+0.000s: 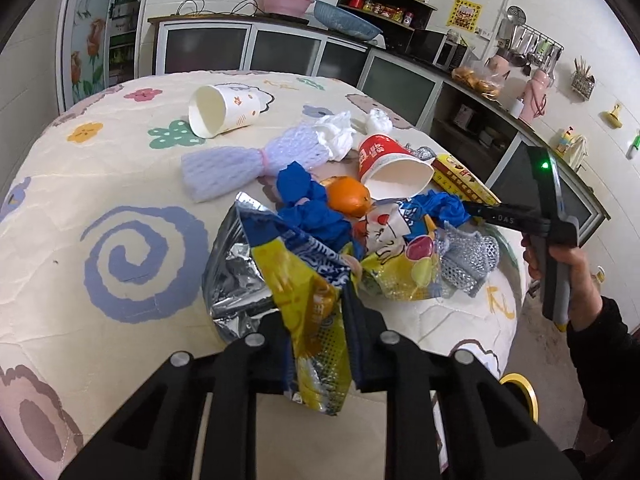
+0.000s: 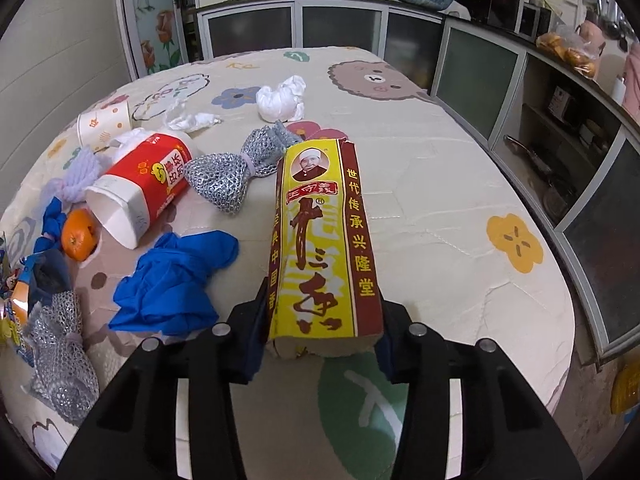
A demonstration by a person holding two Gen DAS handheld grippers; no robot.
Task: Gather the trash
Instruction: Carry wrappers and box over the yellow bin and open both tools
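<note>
My yellow-and-maroon spice box (image 2: pixel 320 248) reads 十三香, with 世代传承兴隆堂 down its side. The red paper cup's (image 2: pixel 140 188) print I cannot make out.

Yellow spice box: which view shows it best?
Right wrist view. The yellow spice box fills the centre, its printed face fully visible, clamped at its near end by the right hand-held gripper. The left wrist view shows only a strip of it, behind the red paper cup.

A patterned tablecloth (image 2: pixel 440 184) covers the table; a pink basin (image 1: pixel 286 0) sits on the counter (image 1: pixel 224 20).
</note>
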